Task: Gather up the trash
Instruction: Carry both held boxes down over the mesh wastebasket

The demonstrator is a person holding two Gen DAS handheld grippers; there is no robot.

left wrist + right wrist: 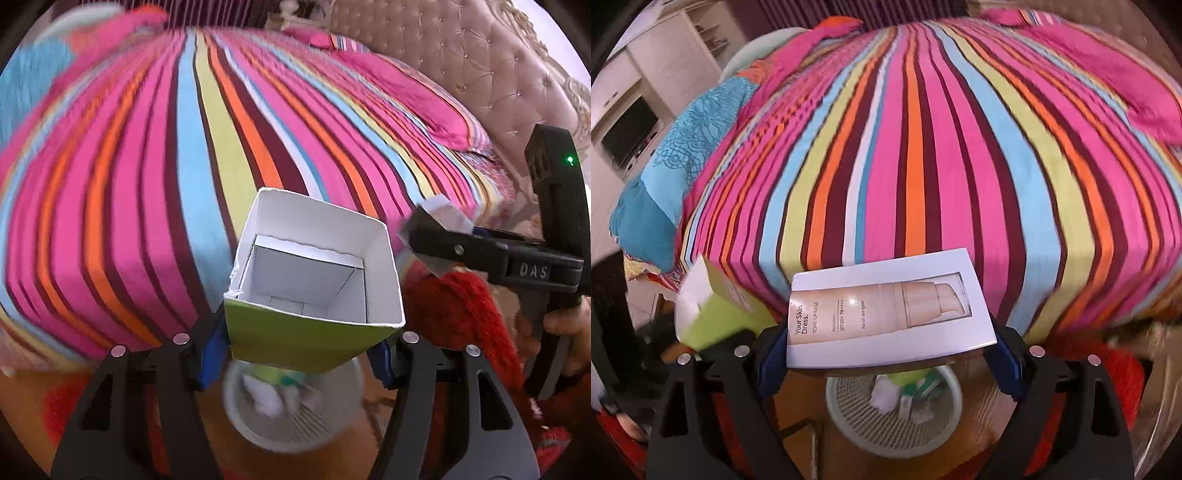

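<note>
A: Why hold both above the wastebasket [894, 406]?
B: Probably to drop them in. The left gripper [303, 354] clamps the open green carton [314, 295]; the right gripper [890, 354] clamps the white cosmetics box [886, 310], each just above the basket's rim.

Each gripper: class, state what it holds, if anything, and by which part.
Left gripper clamps an open green box by its two lower sides. Right gripper clamps a white cosmetics box by its side edges.
</note>
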